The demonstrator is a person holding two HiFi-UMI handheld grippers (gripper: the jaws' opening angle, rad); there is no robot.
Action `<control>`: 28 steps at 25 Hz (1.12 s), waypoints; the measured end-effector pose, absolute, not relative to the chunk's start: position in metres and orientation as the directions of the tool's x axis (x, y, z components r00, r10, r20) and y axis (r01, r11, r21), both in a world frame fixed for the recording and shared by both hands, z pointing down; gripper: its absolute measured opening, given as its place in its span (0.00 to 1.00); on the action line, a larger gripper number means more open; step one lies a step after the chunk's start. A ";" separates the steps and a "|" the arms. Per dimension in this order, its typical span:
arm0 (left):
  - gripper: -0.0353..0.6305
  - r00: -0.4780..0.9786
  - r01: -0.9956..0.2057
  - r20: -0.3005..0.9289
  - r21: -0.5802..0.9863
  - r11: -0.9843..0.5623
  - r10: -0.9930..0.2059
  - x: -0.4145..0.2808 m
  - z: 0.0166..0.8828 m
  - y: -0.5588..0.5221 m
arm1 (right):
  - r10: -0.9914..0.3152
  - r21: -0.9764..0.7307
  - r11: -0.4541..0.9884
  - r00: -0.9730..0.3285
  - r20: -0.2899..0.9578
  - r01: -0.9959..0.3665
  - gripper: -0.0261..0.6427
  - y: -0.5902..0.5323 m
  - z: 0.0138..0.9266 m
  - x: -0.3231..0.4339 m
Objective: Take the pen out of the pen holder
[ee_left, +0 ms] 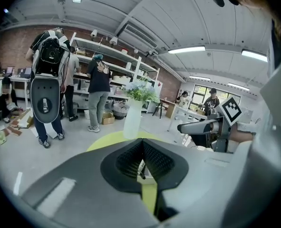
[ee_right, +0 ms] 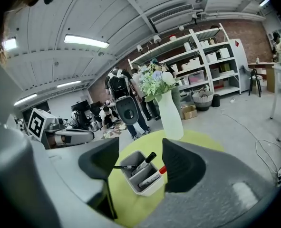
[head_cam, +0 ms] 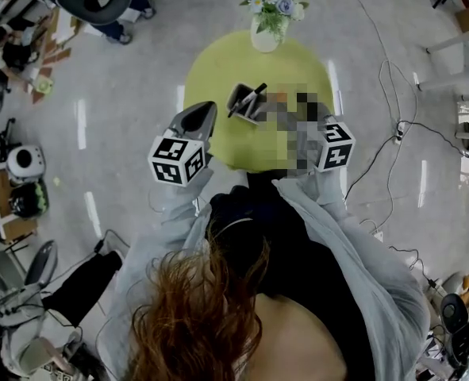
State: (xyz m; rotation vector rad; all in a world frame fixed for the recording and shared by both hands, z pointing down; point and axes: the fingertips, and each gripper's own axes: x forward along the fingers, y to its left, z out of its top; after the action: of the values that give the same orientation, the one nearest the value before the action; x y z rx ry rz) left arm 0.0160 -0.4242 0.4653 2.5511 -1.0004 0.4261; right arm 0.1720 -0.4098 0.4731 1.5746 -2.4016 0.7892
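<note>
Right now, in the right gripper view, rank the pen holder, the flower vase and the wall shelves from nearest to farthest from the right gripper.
1. The pen holder, on the green table just ahead of the right gripper, whose jaws are open.
2. The flower vase, upright at the table's far edge.
3. The wall shelves, across the room, upper right.

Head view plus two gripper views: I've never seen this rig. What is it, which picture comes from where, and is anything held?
No robot: a person holds a claw in each hand. The head view looks down from the person's head; each gripper view rides on its claw, looking along the jaws. On the round yellow-green table stand a white vase of flowers and a pale plastic two-compartment pen holder with marker pens. The left claw is shut, empty; the right claw is open, aimed at the holder, holding nothing.
</note>
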 end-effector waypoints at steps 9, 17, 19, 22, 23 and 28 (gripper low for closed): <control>0.08 0.669 -0.731 0.447 0.249 -0.636 -0.594 0.013 0.479 -0.448 | -0.703 -0.363 0.351 -0.499 0.507 -0.863 0.47 -0.441 0.509 0.156; 0.08 0.636 -0.763 0.481 0.280 -0.582 -0.603 0.005 0.495 -0.451 | -0.594 -0.386 0.361 -0.528 0.607 -0.849 0.46 -0.452 0.560 0.146; 0.08 0.627 -0.772 0.491 0.286 -0.567 -0.605 0.003 0.499 -0.451 | -0.579 -0.389 0.361 -0.530 0.620 -0.848 0.46 -0.456 0.566 0.144; 0.08 0.614 -0.784 0.500 0.294 -0.546 -0.612 -0.001 0.500 -0.452 | -0.560 -0.394 0.365 -0.537 0.630 -0.843 0.41 -0.462 0.569 0.140; 0.08 0.610 -0.787 0.499 0.295 -0.542 -0.615 -0.002 0.500 -0.454 | -0.558 -0.390 0.370 -0.537 0.633 -0.843 0.39 -0.465 0.569 0.138; 0.08 0.600 -0.796 0.496 0.297 -0.527 -0.627 -0.003 0.501 -0.462 | -0.503 -0.314 0.404 -0.495 0.708 -0.859 0.31 -0.471 0.575 0.135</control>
State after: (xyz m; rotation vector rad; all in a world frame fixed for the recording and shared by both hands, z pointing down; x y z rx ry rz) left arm -0.0030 -0.4622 0.5006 2.3306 -1.1275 0.4521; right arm 0.1351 -0.4705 0.5746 1.1585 -2.1519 0.9167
